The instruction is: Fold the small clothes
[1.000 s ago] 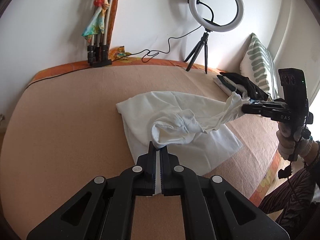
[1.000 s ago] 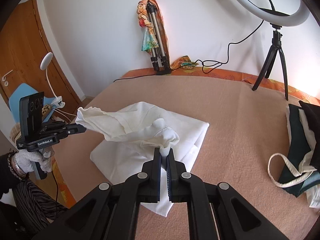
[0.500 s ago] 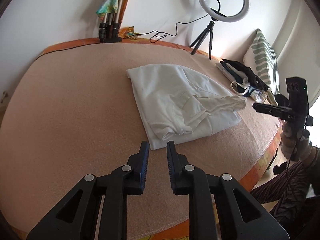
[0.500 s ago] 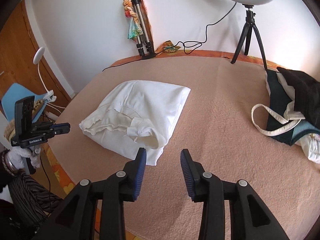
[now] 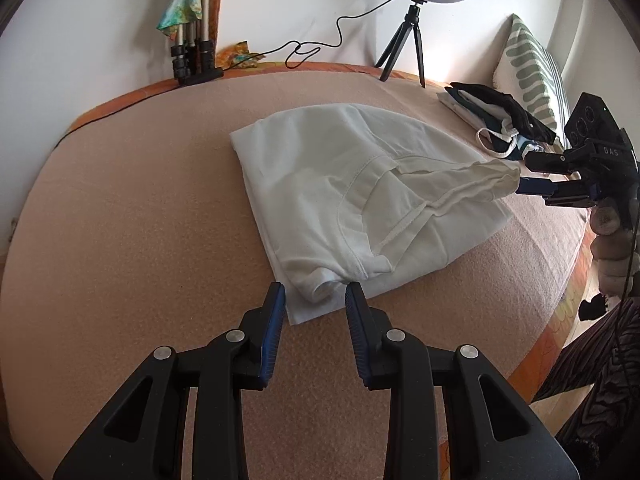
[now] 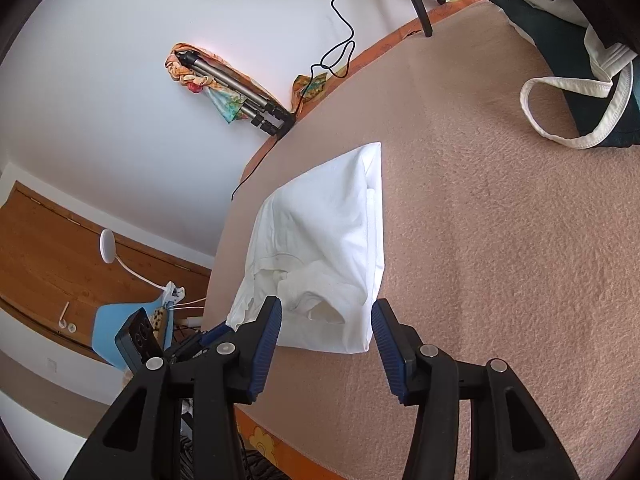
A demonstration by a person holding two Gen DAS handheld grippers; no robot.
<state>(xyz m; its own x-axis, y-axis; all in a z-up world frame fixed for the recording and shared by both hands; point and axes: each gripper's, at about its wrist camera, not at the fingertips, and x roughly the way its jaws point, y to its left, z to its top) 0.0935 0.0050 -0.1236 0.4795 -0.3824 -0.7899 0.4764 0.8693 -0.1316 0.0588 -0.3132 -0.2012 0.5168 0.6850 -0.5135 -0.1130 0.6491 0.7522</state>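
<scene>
Shirt [image 5: 360, 184] lies part-folded mid-bed [image 5: 120, 208]; my left gripper [image 5: 316, 300] gapes wide at its near sleeve; right gripper [image 6: 326, 320] wide too; I should pinch both layers, lift evenly.

A bed covered by a peach-pink blanket [image 5: 132, 216] carries everything. A folded white garment [image 5: 344, 184] lies on it near the middle. Far right, a pile of dark and white clothes [image 5: 500, 120] rests beside a green-patterned pillow [image 5: 532, 72]. At the far edge stand a ring-light tripod [image 5: 404, 48] and a folded tripod [image 5: 196, 60].
</scene>
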